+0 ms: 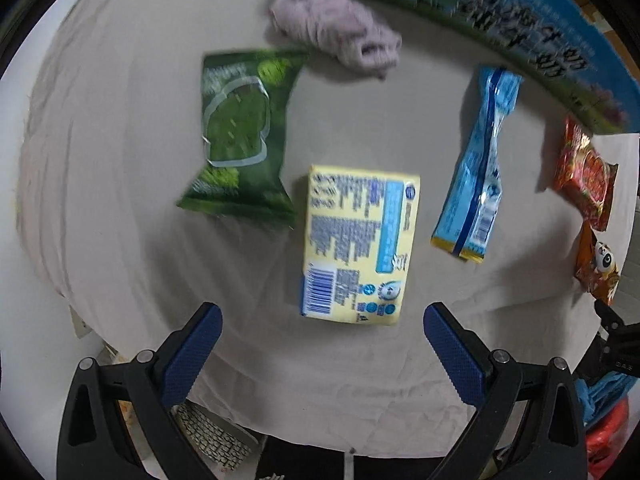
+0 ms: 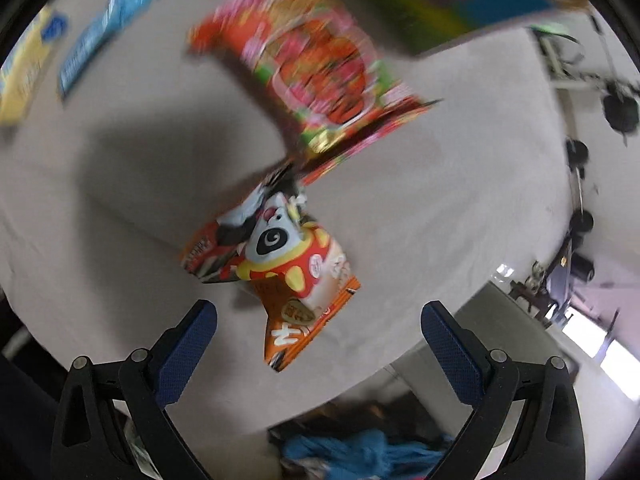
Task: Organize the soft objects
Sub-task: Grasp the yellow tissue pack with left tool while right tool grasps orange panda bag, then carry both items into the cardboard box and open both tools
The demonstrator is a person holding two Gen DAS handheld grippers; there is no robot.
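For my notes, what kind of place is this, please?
Probably a workroom or lab, not a home: a cloth-covered table with snack packs, a keyboard below its edge, and metal equipment stands nearby.

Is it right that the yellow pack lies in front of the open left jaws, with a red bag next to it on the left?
Not quite. The bag left of the yellow pack is green, not red. The left wrist view shows it. The rest holds: the pack lies on the cloth in front of the left gripper, whose jaws stand open and empty.
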